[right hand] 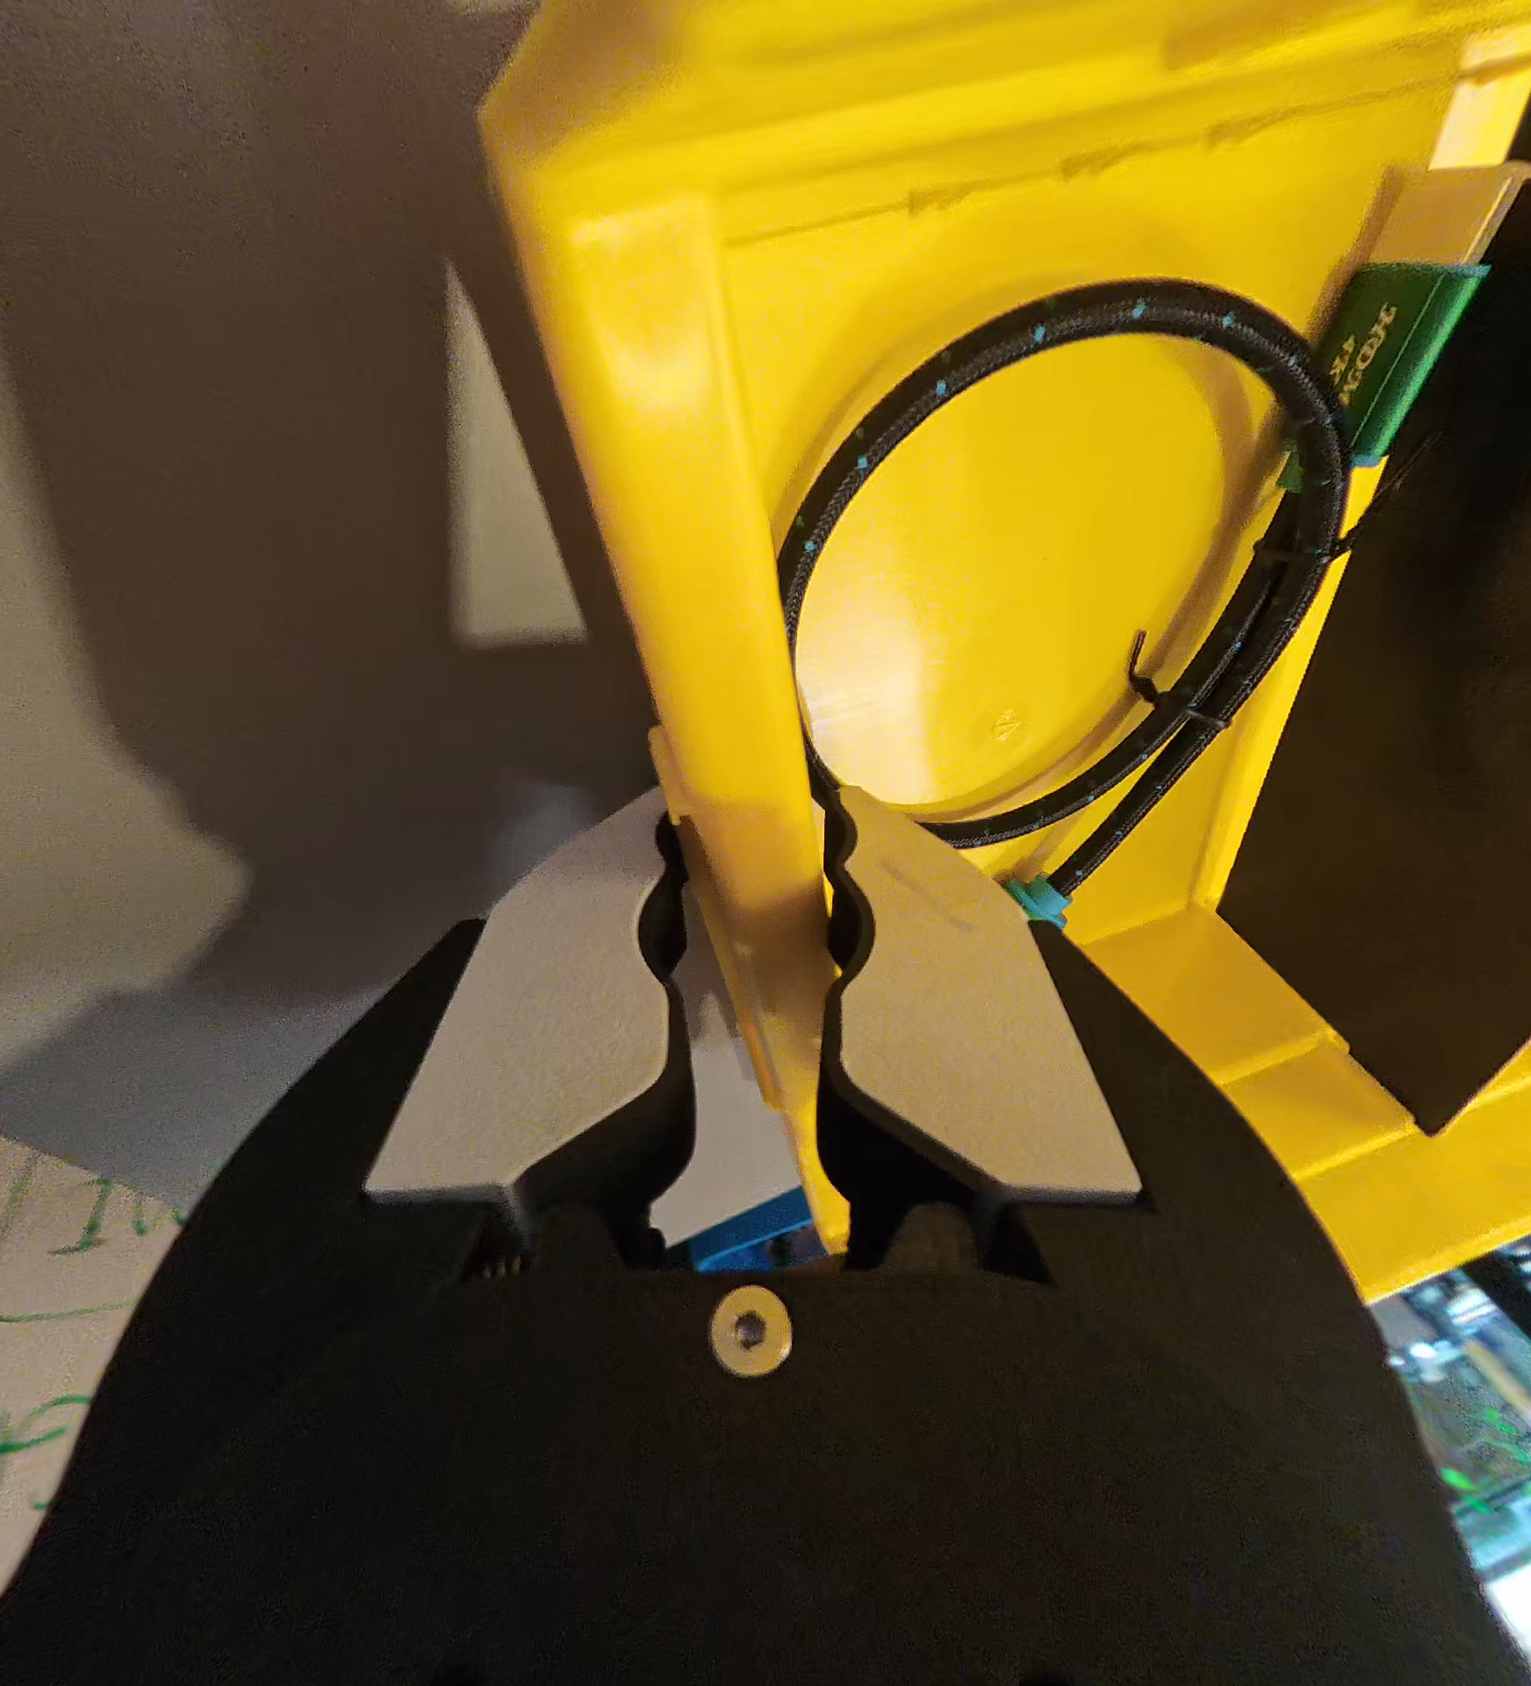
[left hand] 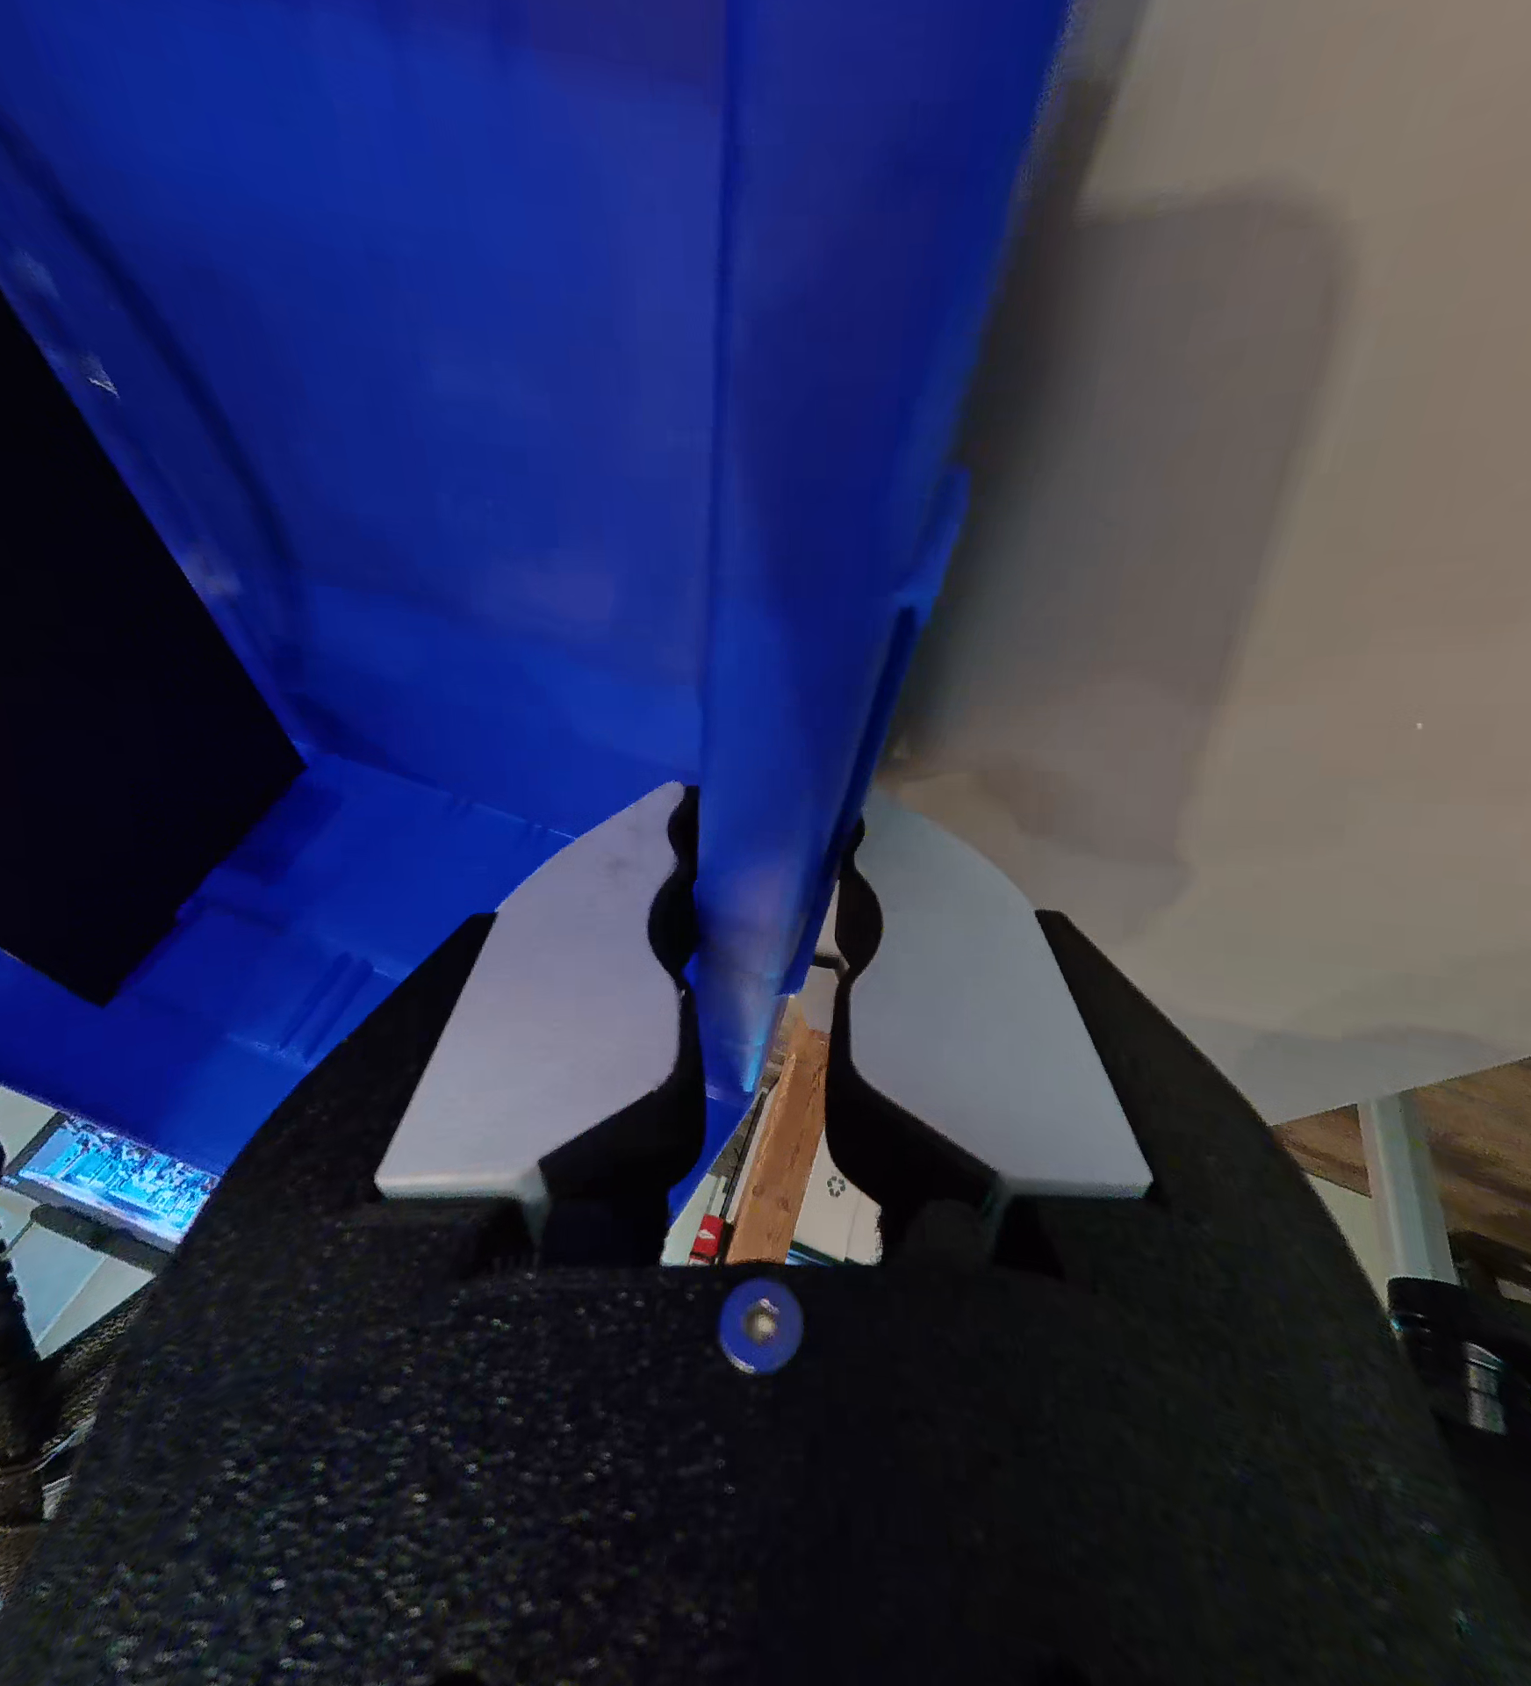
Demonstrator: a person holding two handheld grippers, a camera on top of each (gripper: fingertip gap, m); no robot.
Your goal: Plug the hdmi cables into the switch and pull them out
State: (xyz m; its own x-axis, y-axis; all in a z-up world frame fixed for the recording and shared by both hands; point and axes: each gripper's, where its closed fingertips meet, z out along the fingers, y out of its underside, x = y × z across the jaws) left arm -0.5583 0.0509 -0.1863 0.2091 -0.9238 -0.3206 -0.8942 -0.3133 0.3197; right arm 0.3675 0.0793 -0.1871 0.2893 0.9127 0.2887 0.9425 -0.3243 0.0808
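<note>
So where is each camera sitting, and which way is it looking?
Left wrist view: sits on the left gripper, looking forward along its fingers, which clamp the wall of a blue plastic bin; pale wall behind.
Right wrist view: sits on the right gripper, looking along its fingers, which clamp a yellow plastic bin holding a black braided cable; shadowed pale wall behind.
Shared: each shows only its own gripper shut on a bin wall, with a pale wall behind; neither bin clearly appears in both.

The blue bin [left hand: 488,411] and yellow bin [right hand: 972,228] both run off the top edge, the backgrounds behind them blurred.
</note>
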